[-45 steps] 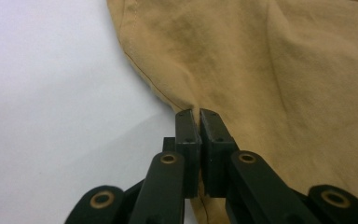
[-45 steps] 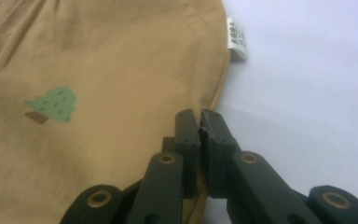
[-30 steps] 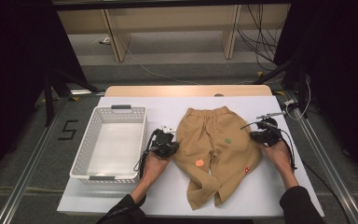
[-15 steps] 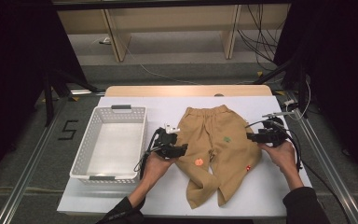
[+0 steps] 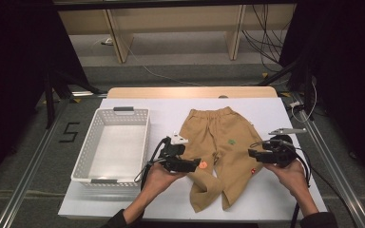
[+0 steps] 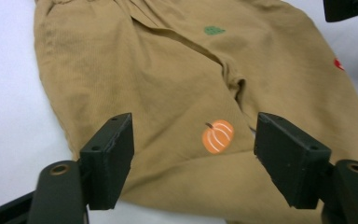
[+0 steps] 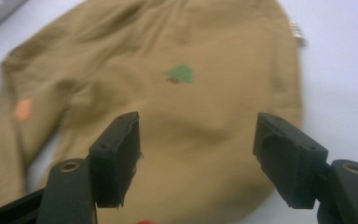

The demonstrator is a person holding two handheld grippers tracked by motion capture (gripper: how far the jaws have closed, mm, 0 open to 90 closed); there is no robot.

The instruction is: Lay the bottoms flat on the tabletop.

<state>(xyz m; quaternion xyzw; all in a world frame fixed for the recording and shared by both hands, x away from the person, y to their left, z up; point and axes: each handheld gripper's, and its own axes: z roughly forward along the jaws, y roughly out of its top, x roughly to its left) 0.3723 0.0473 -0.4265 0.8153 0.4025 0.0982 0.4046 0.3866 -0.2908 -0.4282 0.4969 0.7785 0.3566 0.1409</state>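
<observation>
Tan corduroy trousers (image 5: 221, 152) lie flat on the white counter (image 5: 266, 107), waistband at the far end and both legs pointing toward the person, between the two grippers. The left gripper (image 5: 194, 164), held in the person's left hand (image 5: 159, 179), hovers at the outer edge of one trouser leg; its jaws have just been opening and now stand wide apart with no cloth pinched between them. In the left gripper view an orange pumpkin patch (image 6: 217, 136) sits on the fabric just ahead of the gap between the jaws. The right gripper (image 5: 253, 154), held in the right hand (image 5: 292, 173), hovers at the opposite edge of the trousers; its jaws have likewise just been opening and are spread, grasping nothing. Ahead of the right gripper, a green tree patch (image 7: 181, 73) marks the cloth, and a small red patch (image 5: 253, 172) lies just beside this gripper on the near leg. A white slotted basket (image 5: 95, 152) stands on the counter beyond the left gripper, on the side away from the trousers.
</observation>
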